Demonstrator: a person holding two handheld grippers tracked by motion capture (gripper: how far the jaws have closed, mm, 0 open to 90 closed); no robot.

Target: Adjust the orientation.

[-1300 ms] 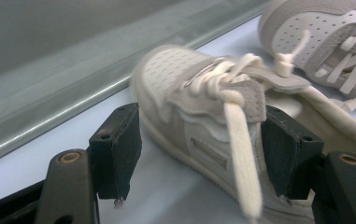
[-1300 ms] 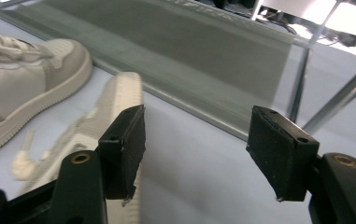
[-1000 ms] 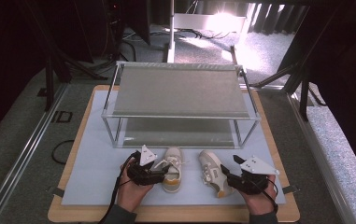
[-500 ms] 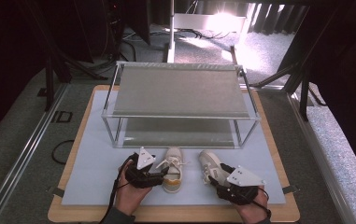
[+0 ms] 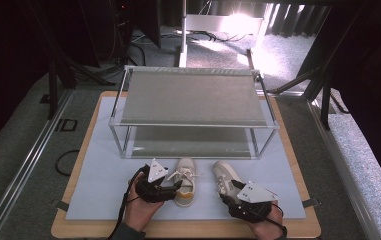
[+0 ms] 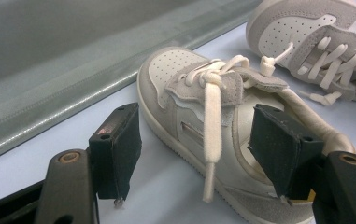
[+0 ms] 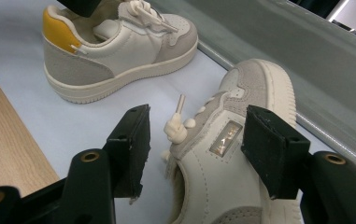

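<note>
Left shoe (image 5: 185,181): small low-top sneaker, off-white smooth upper with grey suede panels, perforated toe cap, flat cream laces knotted over a suede strap, mustard-yellow heel tab; it stands on the mat in front of the rack, toe toward the rack.
Right shoe (image 5: 226,176): same make-up, rounded rubber toe and thick cream sole, a small shiny rectangular tag on its side with no writing I can read; just beside the left shoe, apart from it.
Left tool (image 6: 199,158): black blocky jaws parted, one pad on the mat outside the shoe, the other inside the shoe's opening, straddling its side wall; pads not pressing on it.
Right tool (image 7: 194,149): jaws parted either side of the right shoe's lace area, not clamped on it.
Rack (image 5: 193,102): two-tier, thin silvery metal frame, grey fine-mesh shelves.
Mat (image 5: 103,175): smooth pale blue-grey sheet.
Counter (image 5: 188,227): light wood board, grain visible along its edge.
</note>
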